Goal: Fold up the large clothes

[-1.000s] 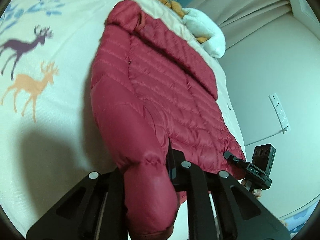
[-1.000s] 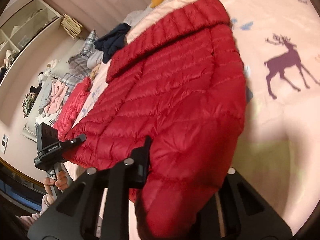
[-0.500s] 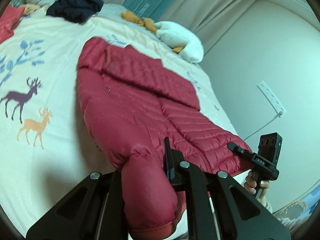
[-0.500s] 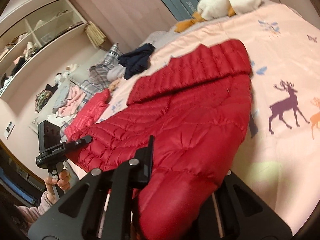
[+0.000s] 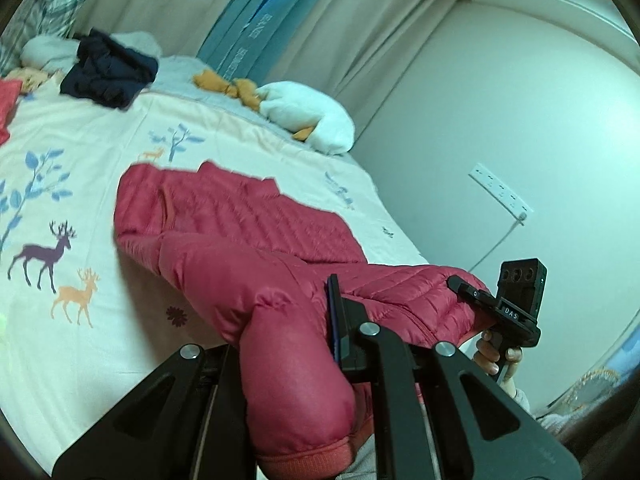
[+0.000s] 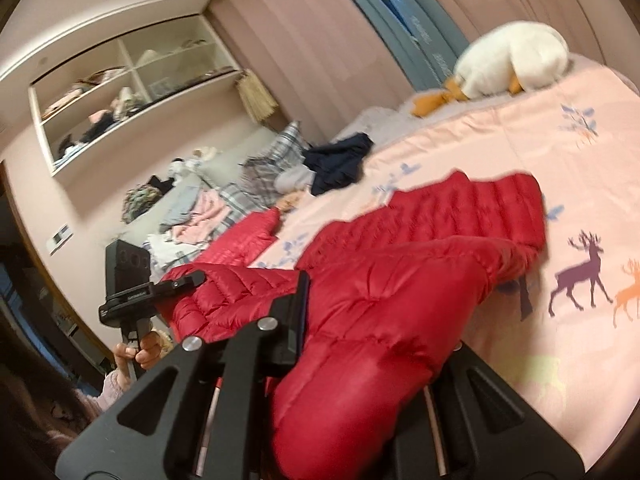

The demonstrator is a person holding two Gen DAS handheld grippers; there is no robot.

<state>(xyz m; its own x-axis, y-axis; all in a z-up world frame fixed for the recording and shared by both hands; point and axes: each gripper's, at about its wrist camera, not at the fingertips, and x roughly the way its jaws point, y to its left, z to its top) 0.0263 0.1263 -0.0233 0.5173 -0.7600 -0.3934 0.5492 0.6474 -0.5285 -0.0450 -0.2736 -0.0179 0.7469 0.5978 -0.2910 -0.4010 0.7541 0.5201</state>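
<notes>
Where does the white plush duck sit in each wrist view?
Left wrist: white plush duck lies upper centre, at the bed's far end, beyond the red down jacket.
Right wrist: the duck lies upper right, also beyond the jacket.
Shared landmark: the dark navy garment heaped on the bedspread.

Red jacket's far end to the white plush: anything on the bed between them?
Bare bedspread only between jacket and plush; both wrist views show it.

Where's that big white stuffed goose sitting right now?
The white plush goose lies at the far end of the bed, against the curtains, beyond the red puffer jacket; in the left wrist view it is at upper middle, near the wall corner.
</notes>
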